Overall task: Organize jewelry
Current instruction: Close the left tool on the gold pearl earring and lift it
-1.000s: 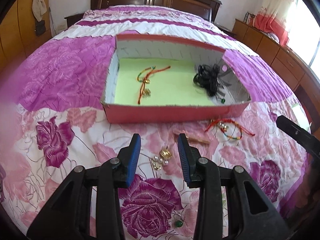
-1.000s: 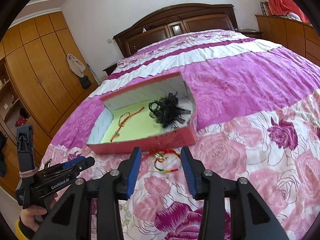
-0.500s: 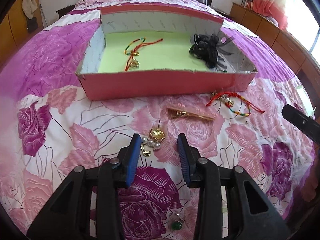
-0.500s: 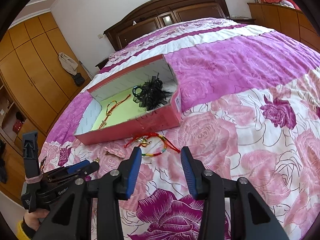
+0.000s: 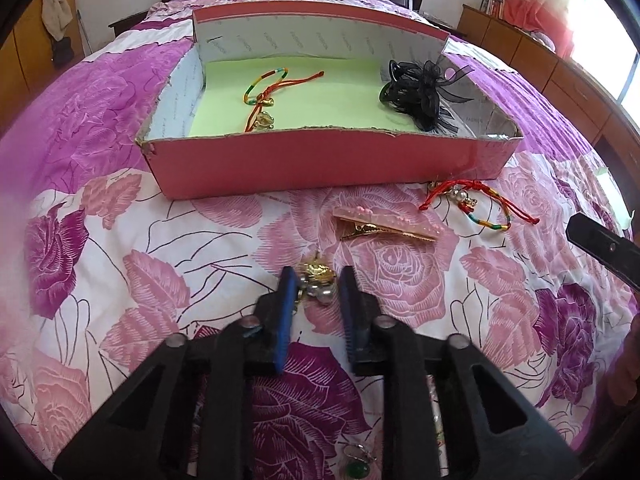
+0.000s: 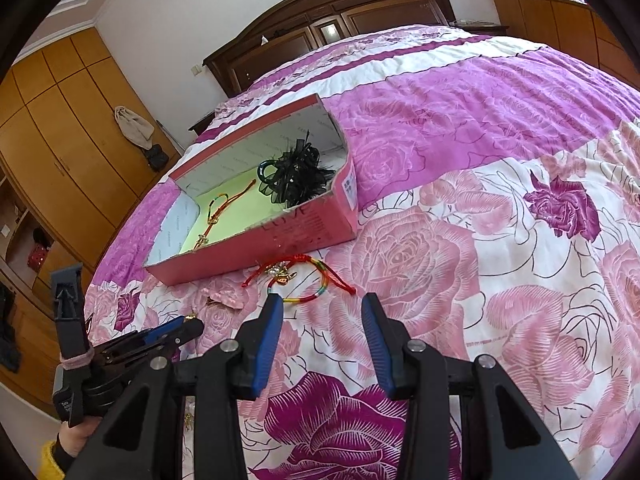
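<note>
A pink box (image 5: 320,160) with a green floor lies on the bed and holds a red string bracelet (image 5: 276,88) and a black hair bow (image 5: 420,94). On the bedspread in front lie a pink-and-gold hair clip (image 5: 386,226), a red multicolour bracelet (image 5: 476,204) and a gold-and-pearl earring piece (image 5: 318,282). My left gripper (image 5: 316,284) is open with its jaws either side of the earring piece. My right gripper (image 6: 320,308) is open and empty just short of the red bracelet (image 6: 300,280). The box (image 6: 280,236) shows in the right wrist view too.
A green-stone piece (image 5: 356,466) lies on the bedspread under my left gripper. The dark headboard (image 6: 332,28) is at the far end. Wooden wardrobes (image 6: 56,128) stand left of the bed, low cabinets (image 5: 528,48) on the right.
My left gripper has moved forward and down so its jaws now flank the gold-and-pearl earring piece. My right gripper has moved closer to the red bracelet on the bedspread.
</note>
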`<state>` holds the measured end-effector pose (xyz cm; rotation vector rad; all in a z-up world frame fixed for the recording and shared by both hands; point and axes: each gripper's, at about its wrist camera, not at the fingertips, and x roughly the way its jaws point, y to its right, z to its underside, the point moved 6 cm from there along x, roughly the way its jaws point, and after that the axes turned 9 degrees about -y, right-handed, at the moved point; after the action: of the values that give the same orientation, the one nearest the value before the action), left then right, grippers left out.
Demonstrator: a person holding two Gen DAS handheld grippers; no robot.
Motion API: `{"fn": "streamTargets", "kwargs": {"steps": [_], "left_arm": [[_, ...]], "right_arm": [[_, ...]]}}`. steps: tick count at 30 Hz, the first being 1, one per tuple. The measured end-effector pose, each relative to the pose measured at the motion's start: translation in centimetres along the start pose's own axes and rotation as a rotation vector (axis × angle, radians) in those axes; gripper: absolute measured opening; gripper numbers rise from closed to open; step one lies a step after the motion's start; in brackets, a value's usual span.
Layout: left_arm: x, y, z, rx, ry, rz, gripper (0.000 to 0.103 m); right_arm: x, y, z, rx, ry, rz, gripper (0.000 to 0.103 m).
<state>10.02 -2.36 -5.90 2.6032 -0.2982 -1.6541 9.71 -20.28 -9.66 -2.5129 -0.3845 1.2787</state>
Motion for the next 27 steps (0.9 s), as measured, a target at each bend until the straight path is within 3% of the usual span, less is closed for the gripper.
{"fn": "streamTargets", "kwargs": {"steps": [1, 12, 20, 27], "left_arm": [[0.1, 0.1, -0.1, -0.001, 0.001, 0.004, 0.000], [-2.1, -0.3, -0.7, -0.022, 0.059, 0.048, 0.000], [-3.4, -2.7, -1.0, -0.068, 0.094, -0.010, 0.000], [-3.3, -4.9, -0.7, -0.125, 0.087, -0.029, 0.000]], "right_arm": [[0.0, 0.0, 0.0, -0.001, 0.000, 0.000, 0.044], [0.3, -2.4, -0.1, -0.044, -0.016, -0.003, 0.044], [1.6, -6.1, -0.1, -0.133, -0.055, -0.009, 0.044], [4.7, -9.1, 0.0, -0.249, -0.151, 0.037, 0.044]]}}
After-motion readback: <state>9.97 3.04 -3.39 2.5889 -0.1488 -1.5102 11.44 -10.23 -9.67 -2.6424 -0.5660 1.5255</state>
